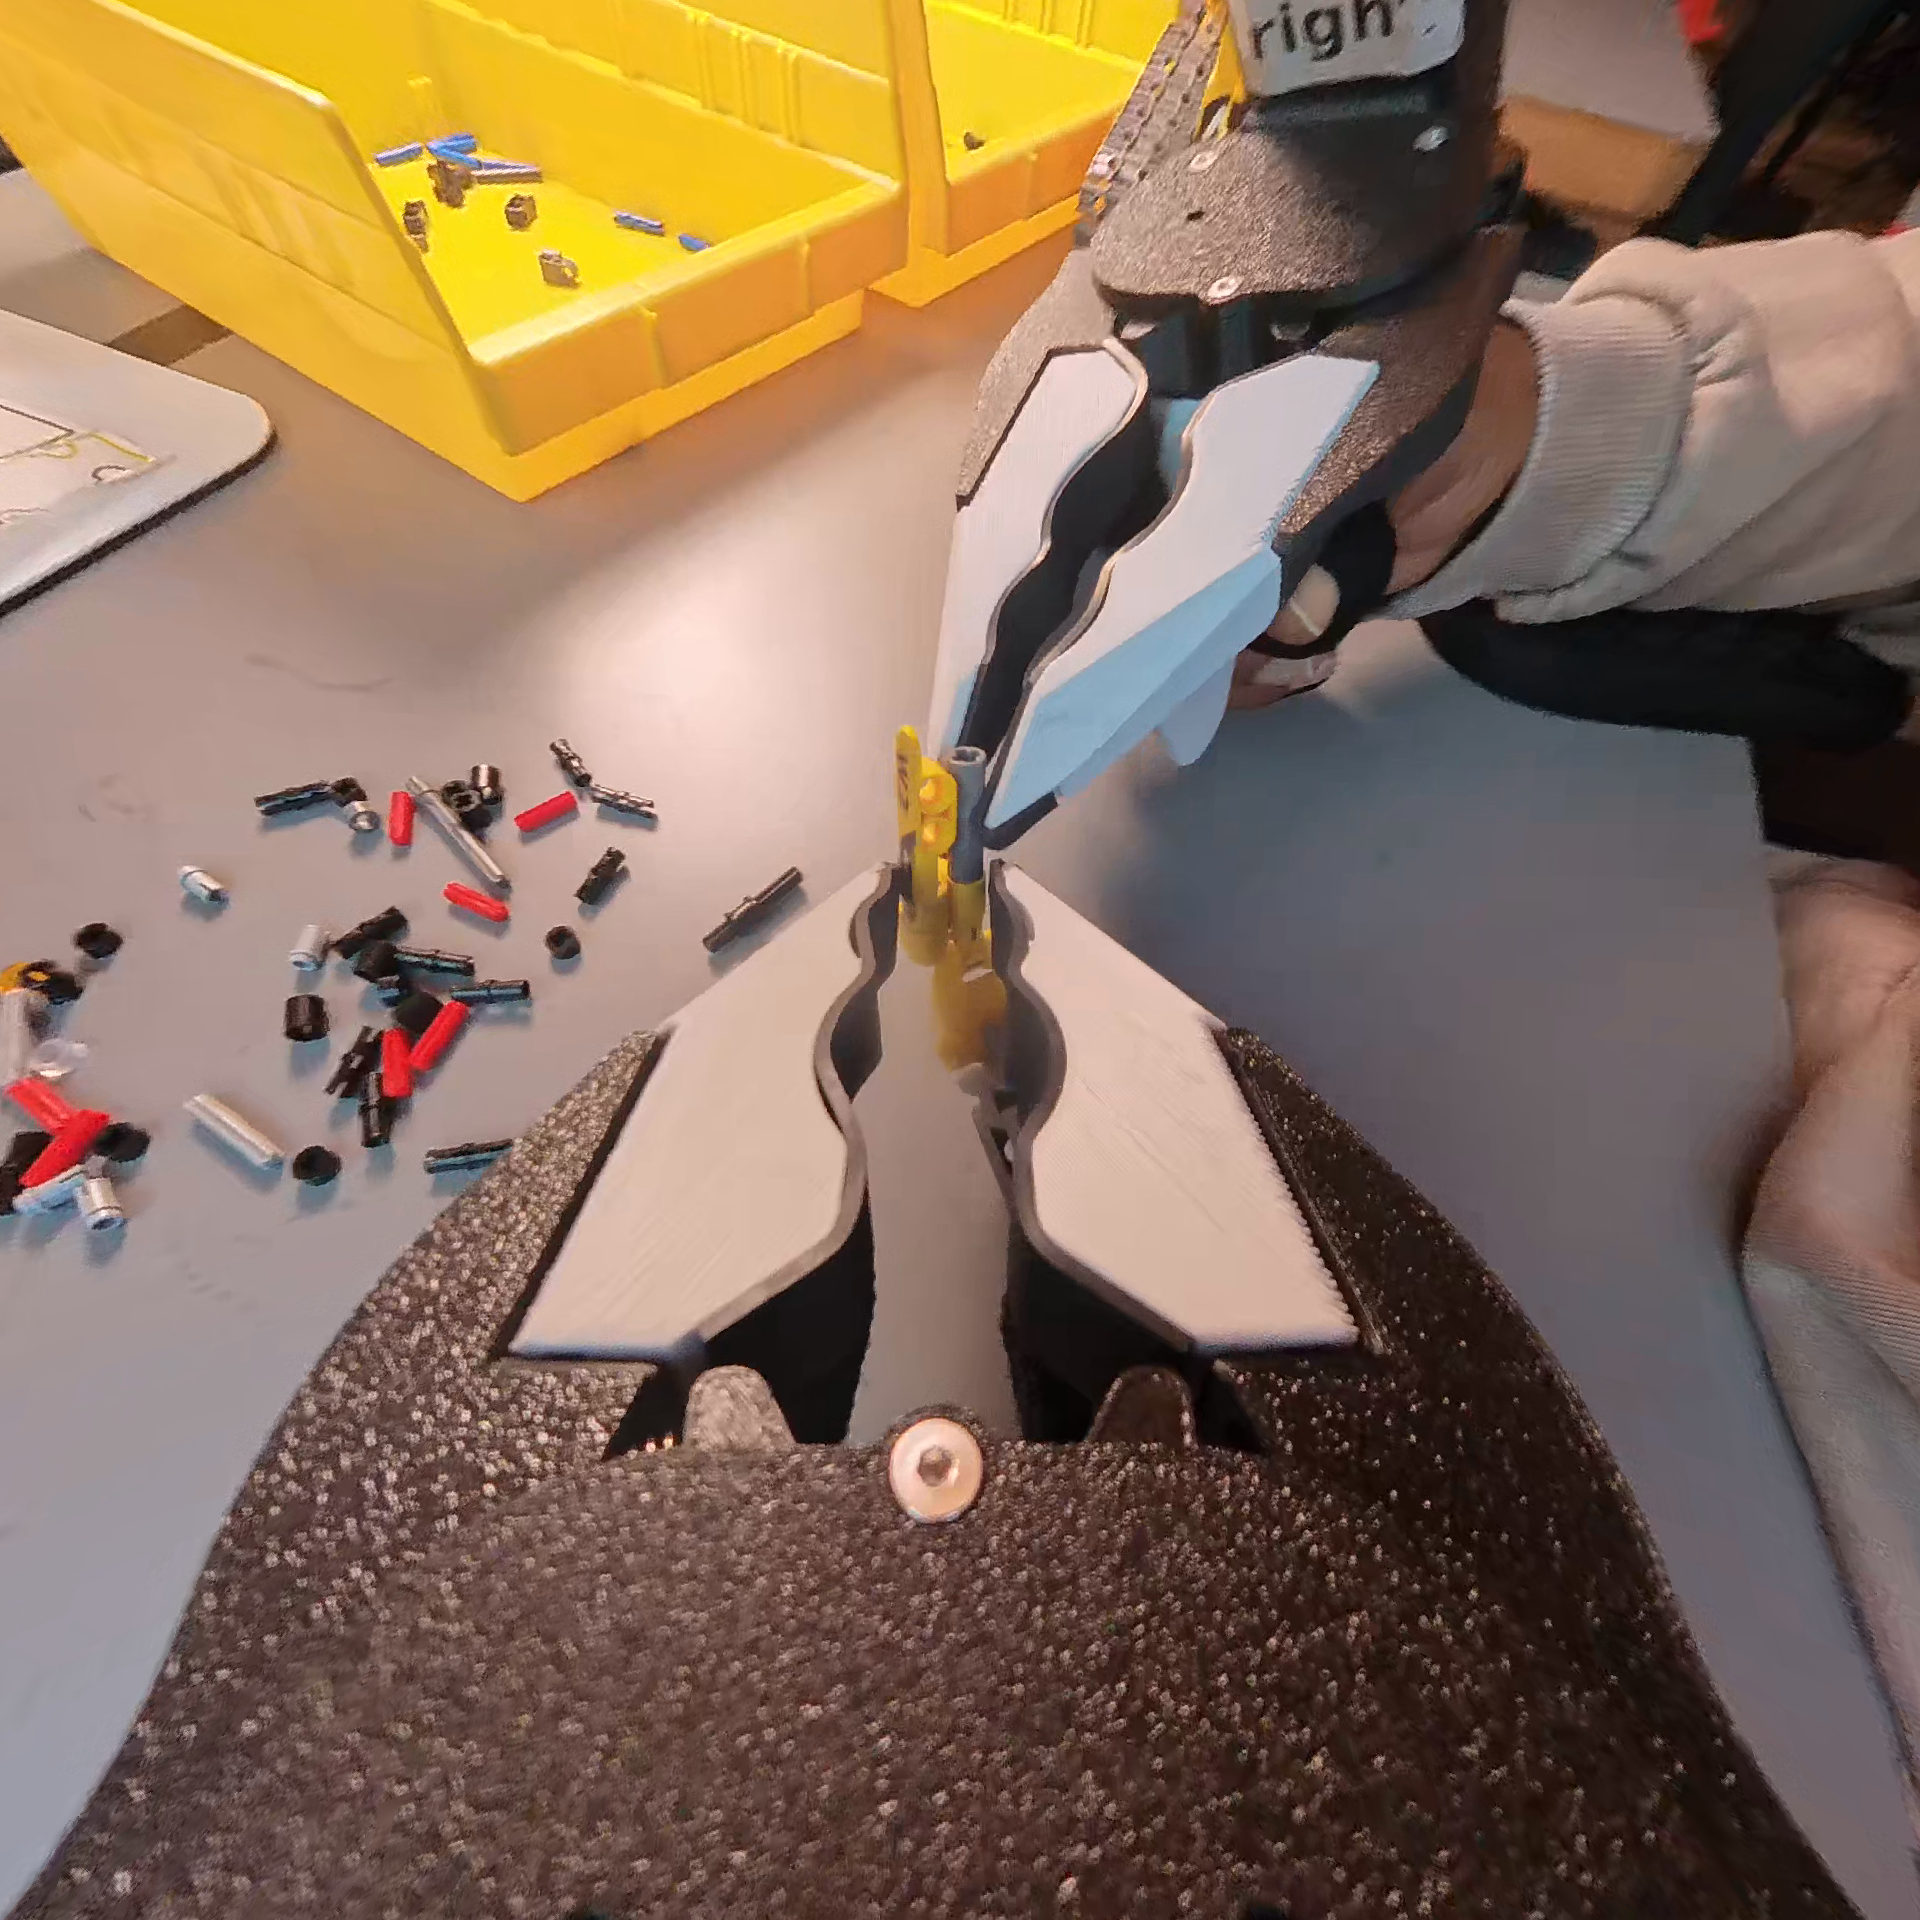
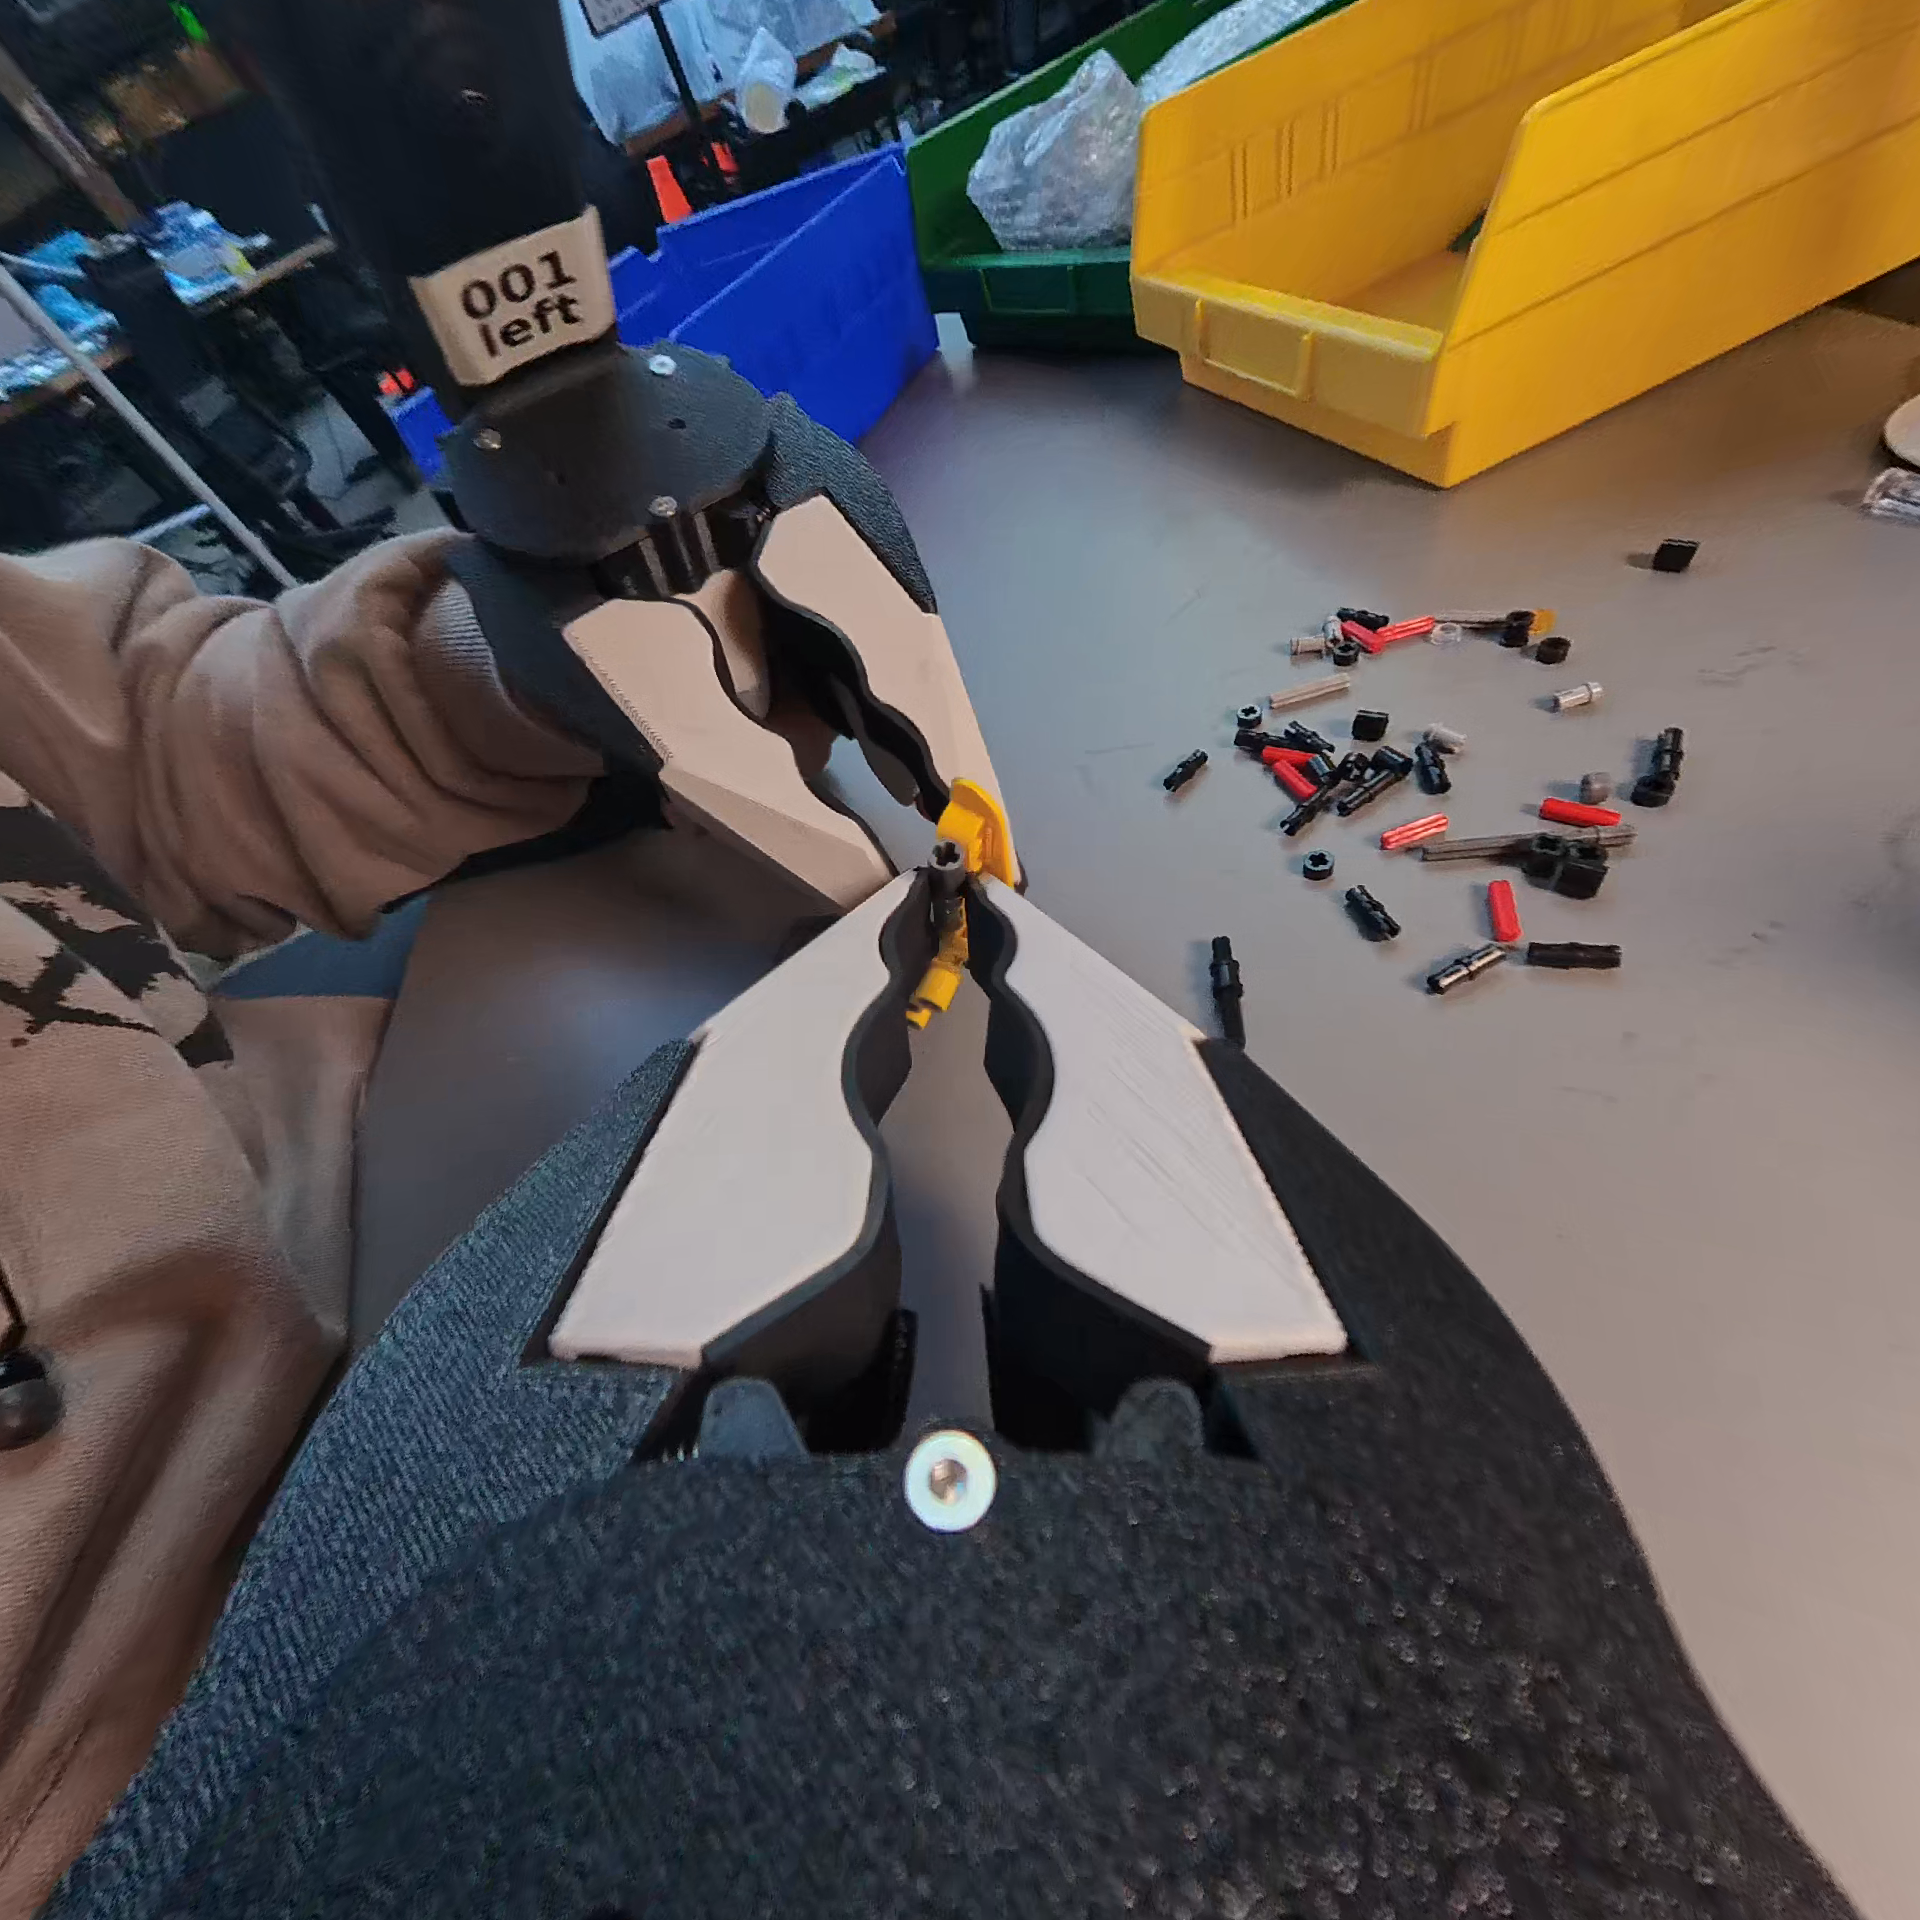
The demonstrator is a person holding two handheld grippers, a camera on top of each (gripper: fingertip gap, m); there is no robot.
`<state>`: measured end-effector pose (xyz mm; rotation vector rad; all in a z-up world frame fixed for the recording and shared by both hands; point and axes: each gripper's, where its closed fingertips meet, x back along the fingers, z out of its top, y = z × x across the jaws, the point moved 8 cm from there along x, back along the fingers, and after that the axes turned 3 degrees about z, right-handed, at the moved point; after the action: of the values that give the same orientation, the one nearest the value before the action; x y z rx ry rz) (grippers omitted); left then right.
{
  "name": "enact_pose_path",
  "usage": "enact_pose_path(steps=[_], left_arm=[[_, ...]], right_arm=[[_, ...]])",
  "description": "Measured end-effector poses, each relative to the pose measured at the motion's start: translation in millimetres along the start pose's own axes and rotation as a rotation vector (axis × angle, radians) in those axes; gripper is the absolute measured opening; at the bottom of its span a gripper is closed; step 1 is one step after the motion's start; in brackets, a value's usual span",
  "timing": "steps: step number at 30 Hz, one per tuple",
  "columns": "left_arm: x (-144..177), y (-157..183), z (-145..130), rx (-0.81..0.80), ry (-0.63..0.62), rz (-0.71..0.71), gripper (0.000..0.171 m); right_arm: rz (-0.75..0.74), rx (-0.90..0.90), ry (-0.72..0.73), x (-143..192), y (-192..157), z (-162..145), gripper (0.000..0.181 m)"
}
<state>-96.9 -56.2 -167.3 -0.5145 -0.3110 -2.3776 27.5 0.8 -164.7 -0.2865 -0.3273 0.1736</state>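
Between both gripper tips sits a yellow piece (image 1: 940, 914), apparently pinched.

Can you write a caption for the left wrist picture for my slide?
Left hand-held gripper pinches a yellow brick piece while the right hand-held gripper grips its grey pin.

Black speckled tool (image 1: 940, 883) bodies, pale grey wavy fingers (image 1: 717, 1132), silver screw (image 1: 935, 1468), beige sleeves (image 2: 260, 717).
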Motion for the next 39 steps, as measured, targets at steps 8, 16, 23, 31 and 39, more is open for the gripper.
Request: enact_pose_path(steps=[8, 16, 23, 31, 39], left_arm=[[22, 0, 14, 0.275, 0.210, -0.397, 0.029], [15, 7, 13, 0.250, 0.186, -0.393, 0.017], [10, 4, 9, 0.258, 0.133, -0.331, 0.016], [8, 8, 8, 0.226, 0.116, -0.321, 0.016], [9, 12, 11, 0.172, 0.154, -0.327, 0.016]], right_arm=[[0.328, -0.067, 0.221, 21, -12, 16, 0.004], [0.311, -0.051, 0.248, 21, -15, 17, 0.005], [0.261, -0.046, 0.216, 17, -11, 13, 0.005], [0.259, -0.027, 0.199, 16, -11, 12, 0.004], [0.281, -0.007, 0.177, 13, -15, 9, 0.004]])
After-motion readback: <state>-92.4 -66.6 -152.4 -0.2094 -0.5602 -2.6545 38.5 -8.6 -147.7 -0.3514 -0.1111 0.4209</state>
